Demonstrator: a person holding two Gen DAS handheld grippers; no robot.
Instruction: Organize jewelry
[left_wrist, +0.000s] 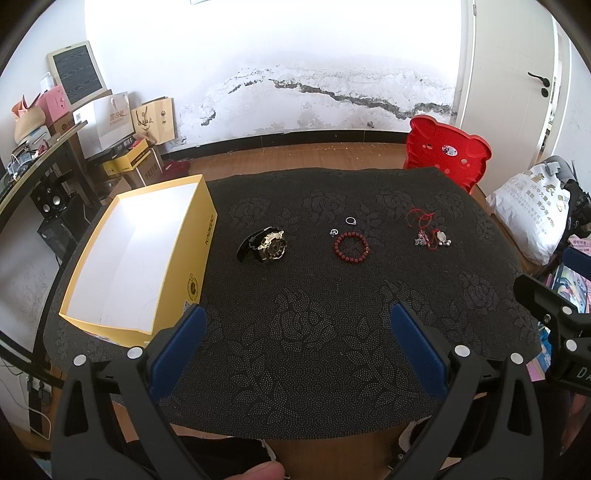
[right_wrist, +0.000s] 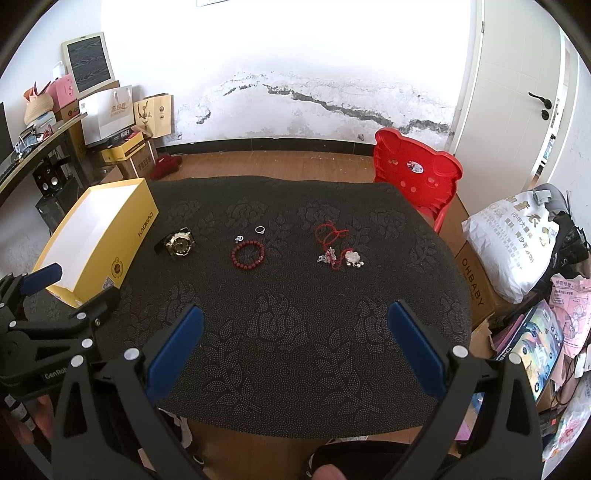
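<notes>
Jewelry (left_wrist: 351, 247) (spread out), yellow box (left_wrist: 199, 254) left

Peeling white wall (left_wrist: 295, 74) (long dark crack), wood floor (left_wrist: 295, 157), red chair (left_wrist: 448, 151), white door (left_wrist: 517, 66)

The left hand-held gripper (left_wrist: 297, 317) hovers with its blue-padded fingers (left_wrist: 177, 350) spread wide, holding nothing. The right hand-held gripper (right_wrist: 295, 317) is level beside it, equally wide and holding nothing. A fingertip shows at the bottom edge of each view.
</notes>
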